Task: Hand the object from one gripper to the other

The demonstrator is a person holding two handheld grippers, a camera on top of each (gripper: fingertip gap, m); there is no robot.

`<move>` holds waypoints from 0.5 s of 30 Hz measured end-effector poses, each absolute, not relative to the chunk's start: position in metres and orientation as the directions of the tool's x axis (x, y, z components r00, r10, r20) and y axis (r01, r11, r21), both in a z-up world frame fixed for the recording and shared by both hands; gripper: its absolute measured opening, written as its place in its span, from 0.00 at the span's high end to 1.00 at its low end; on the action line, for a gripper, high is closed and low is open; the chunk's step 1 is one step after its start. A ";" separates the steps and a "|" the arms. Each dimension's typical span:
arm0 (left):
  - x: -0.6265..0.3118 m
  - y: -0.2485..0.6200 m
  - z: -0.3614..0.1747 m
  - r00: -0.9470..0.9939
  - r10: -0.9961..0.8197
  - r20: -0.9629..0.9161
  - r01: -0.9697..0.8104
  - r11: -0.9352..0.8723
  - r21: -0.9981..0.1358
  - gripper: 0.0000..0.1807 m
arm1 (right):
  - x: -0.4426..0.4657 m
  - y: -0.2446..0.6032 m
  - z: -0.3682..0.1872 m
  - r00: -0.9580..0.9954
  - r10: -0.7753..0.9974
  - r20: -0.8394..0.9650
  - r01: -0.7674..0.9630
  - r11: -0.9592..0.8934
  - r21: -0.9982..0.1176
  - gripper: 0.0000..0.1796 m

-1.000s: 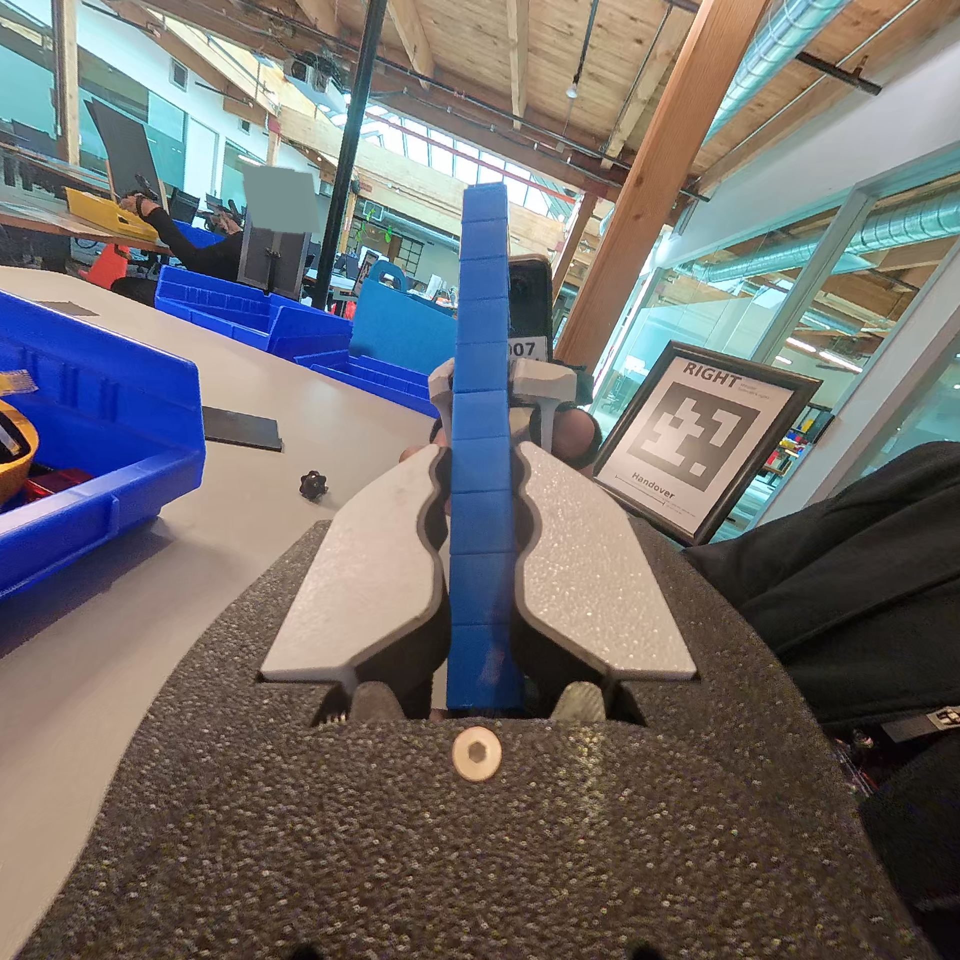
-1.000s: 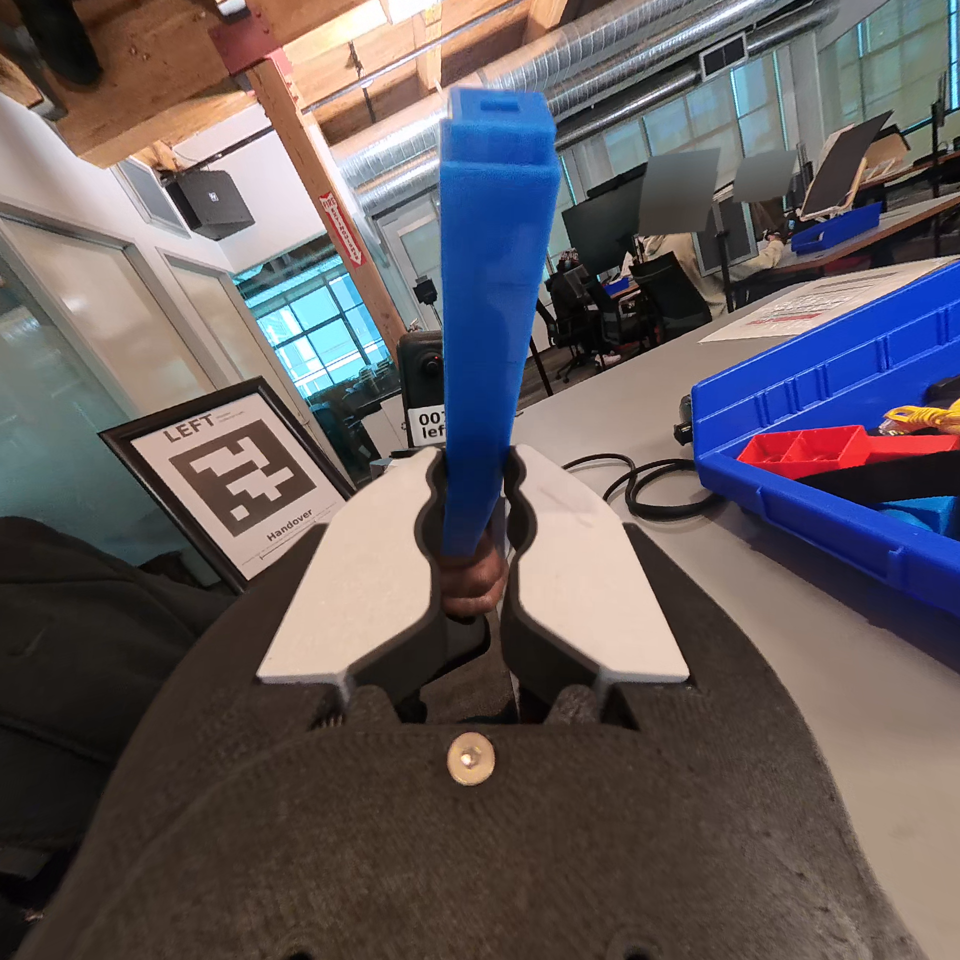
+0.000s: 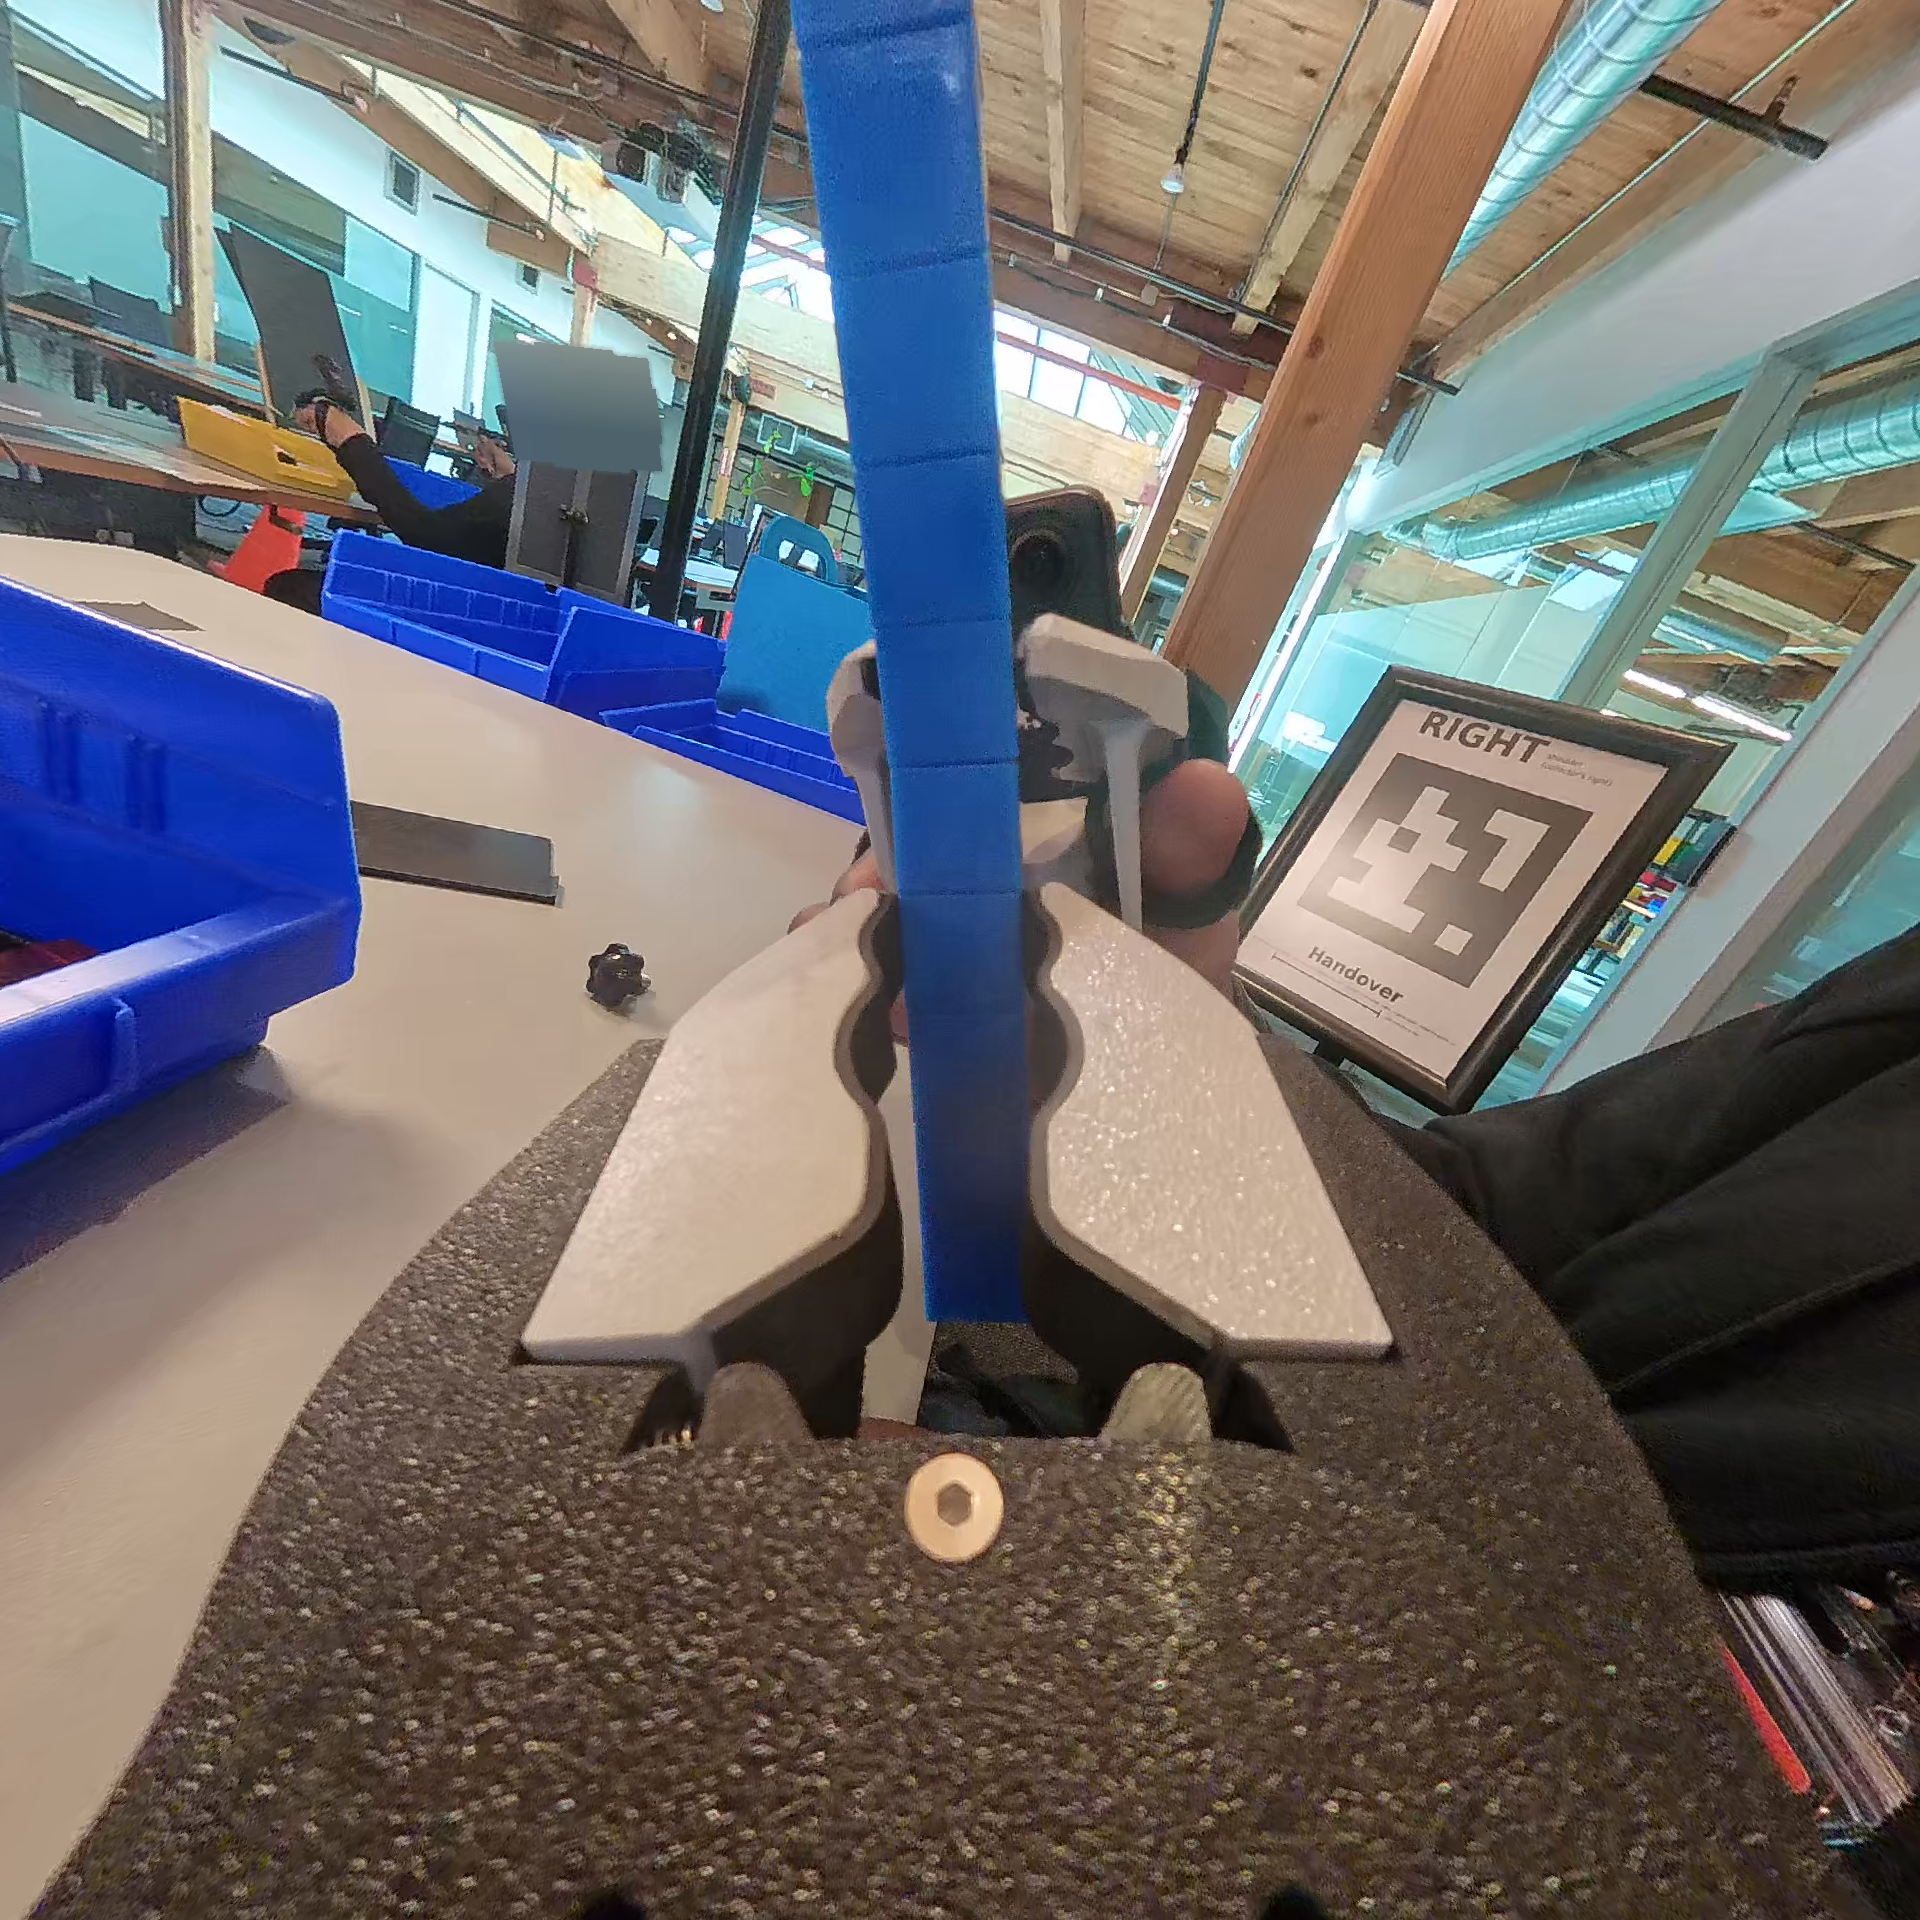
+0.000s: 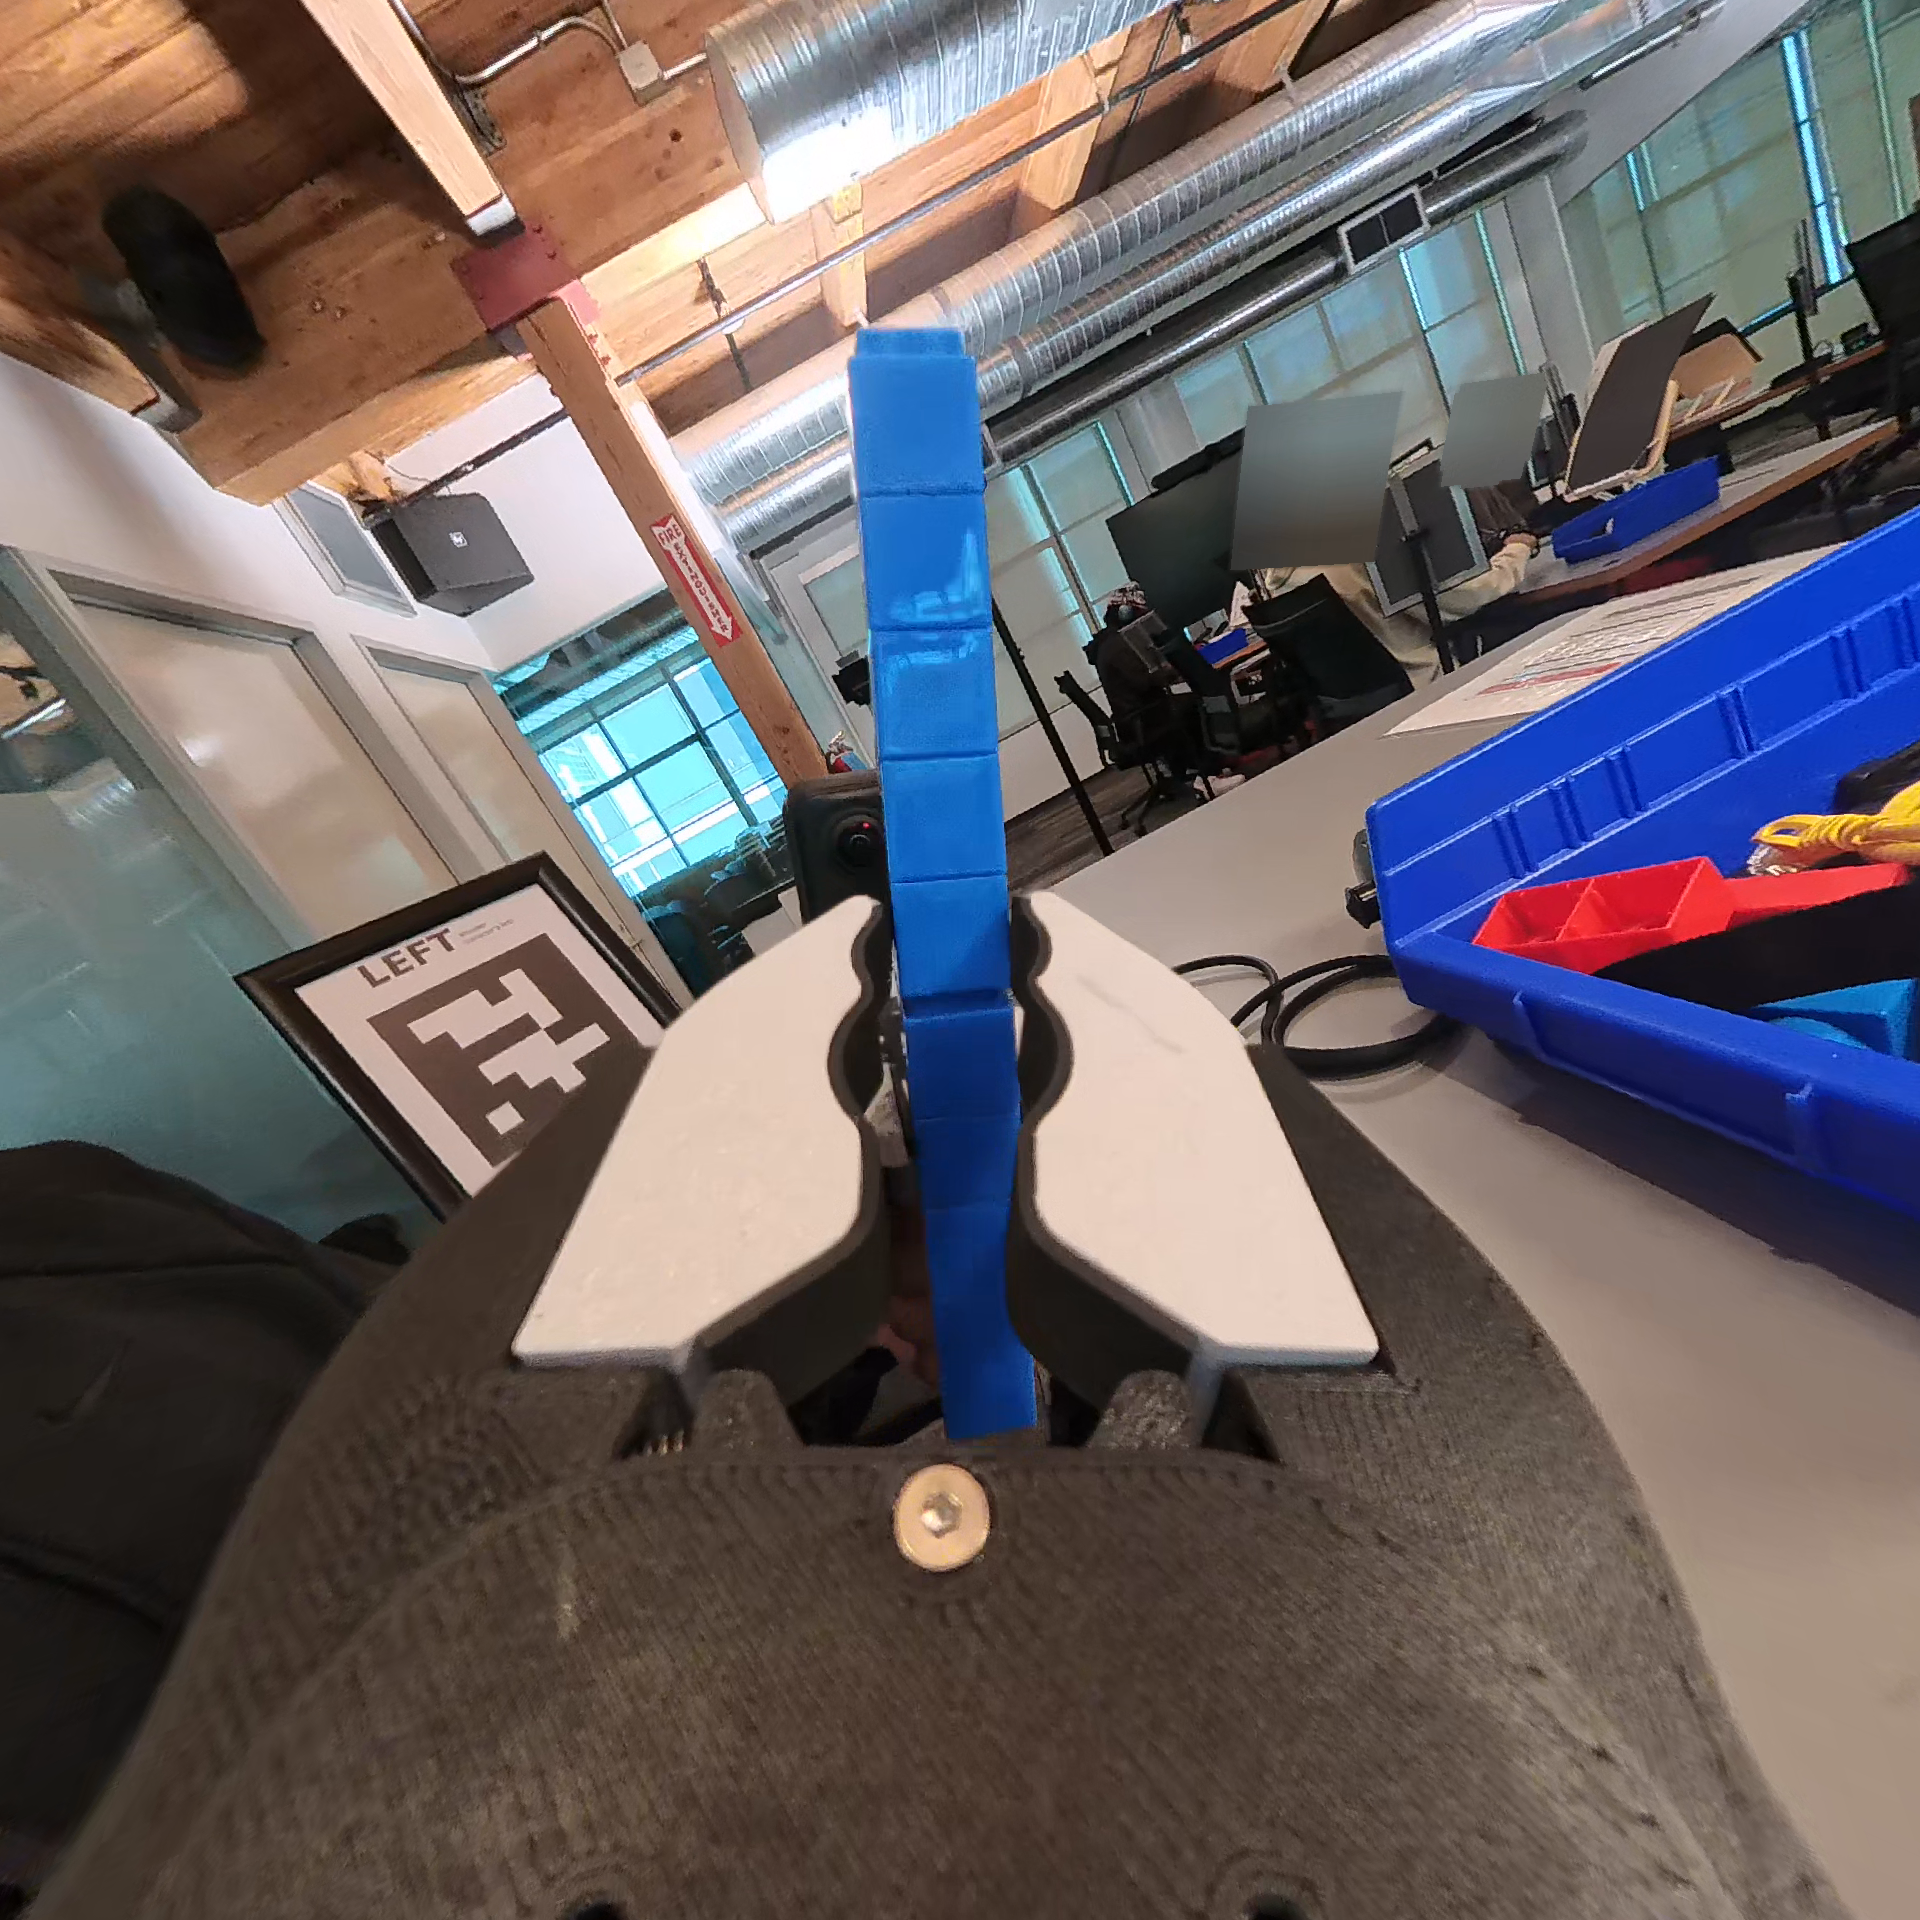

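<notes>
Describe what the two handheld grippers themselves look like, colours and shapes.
The left gripper and the right gripper look alike: two pale grey textured fingers with wavy black inner edges, flaring wide toward a black speckled rounded body with a silver hex screw at its centre. A black sleeve shows beside them.

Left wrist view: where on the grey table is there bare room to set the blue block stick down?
Bare grey table lies between the big blue plastic bin and the left gripper, near a small black knob. Farther back it is crowded: a flat black plate and low blue trays.
</notes>
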State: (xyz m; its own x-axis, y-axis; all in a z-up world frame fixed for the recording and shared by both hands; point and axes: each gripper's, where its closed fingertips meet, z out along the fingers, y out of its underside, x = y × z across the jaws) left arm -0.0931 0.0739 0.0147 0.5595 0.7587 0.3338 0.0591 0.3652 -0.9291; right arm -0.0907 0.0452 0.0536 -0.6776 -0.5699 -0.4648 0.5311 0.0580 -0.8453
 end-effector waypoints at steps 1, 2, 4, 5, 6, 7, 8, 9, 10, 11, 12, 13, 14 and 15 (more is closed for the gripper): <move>-0.093 0.074 0.015 0.562 0.759 0.330 0.059 0.361 -0.931 0.88 | -0.091 0.046 0.053 -0.681 -0.572 -0.457 0.520 0.060 -0.852 0.87; -0.092 0.074 0.015 0.567 0.758 0.323 0.060 0.353 -0.934 0.88 | -0.091 0.047 0.053 -0.683 -0.578 -0.446 0.507 0.064 -0.859 0.86; -0.090 0.074 0.017 0.568 0.763 0.307 0.053 0.338 -0.940 0.88 | -0.095 0.050 0.055 -0.689 -0.586 -0.428 0.490 0.060 -0.870 0.84; -0.090 0.073 0.017 0.565 0.767 0.303 0.051 0.334 -0.941 0.88 | -0.098 0.051 0.057 -0.697 -0.581 -0.421 0.482 0.055 -0.874 0.83; -0.090 0.070 0.018 0.551 0.780 0.296 0.047 0.325 -0.945 0.88 | -0.102 0.051 0.059 -0.713 -0.568 -0.412 0.469 0.050 -0.882 0.81; -0.091 0.067 0.017 0.524 0.804 0.282 0.041 0.307 -0.951 0.88 | -0.106 0.050 0.060 -0.740 -0.545 -0.395 0.445 0.045 -0.895 0.80; -0.092 0.062 0.016 0.489 0.832 0.263 0.037 0.282 -0.959 0.88 | -0.109 0.048 0.060 -0.779 -0.509 -0.367 0.405 0.039 -0.914 0.79; -0.093 0.057 0.016 0.444 0.864 0.238 0.030 0.251 -0.967 0.88 | -0.111 0.046 0.059 -0.821 -0.466 -0.330 0.356 0.036 -0.934 0.77; -0.095 0.051 0.015 0.388 0.899 0.205 0.023 0.212 -0.977 0.88 | -0.113 0.044 0.057 -0.859 -0.418 -0.295 0.308 0.039 -0.951 0.76; -0.097 0.044 0.014 0.323 0.933 0.160 0.019 0.162 -0.987 0.88 | -0.114 0.042 0.057 -0.891 -0.371 -0.262 0.266 0.041 -0.963 0.73; -0.098 0.038 0.013 0.251 0.962 0.107 0.017 0.106 -0.994 0.87 | -0.114 0.040 0.057 -0.916 -0.328 -0.231 0.231 0.038 -0.972 0.71; -0.100 0.031 0.013 0.177 0.983 0.051 0.013 0.050 -0.999 0.88 | -0.113 0.038 0.059 -0.935 -0.291 -0.201 0.200 0.036 -0.979 0.70; -0.100 0.027 0.014 0.116 0.993 -0.005 0.005 -0.005 -1.000 0.88 | -0.110 0.036 0.060 -0.950 -0.261 -0.173 0.171 0.032 -0.985 0.69; -0.101 0.024 0.015 0.064 0.996 -0.058 -0.002 -0.058 -0.998 0.88 | -0.108 0.035 0.062 -0.960 -0.238 -0.149 0.147 0.028 -0.989 0.68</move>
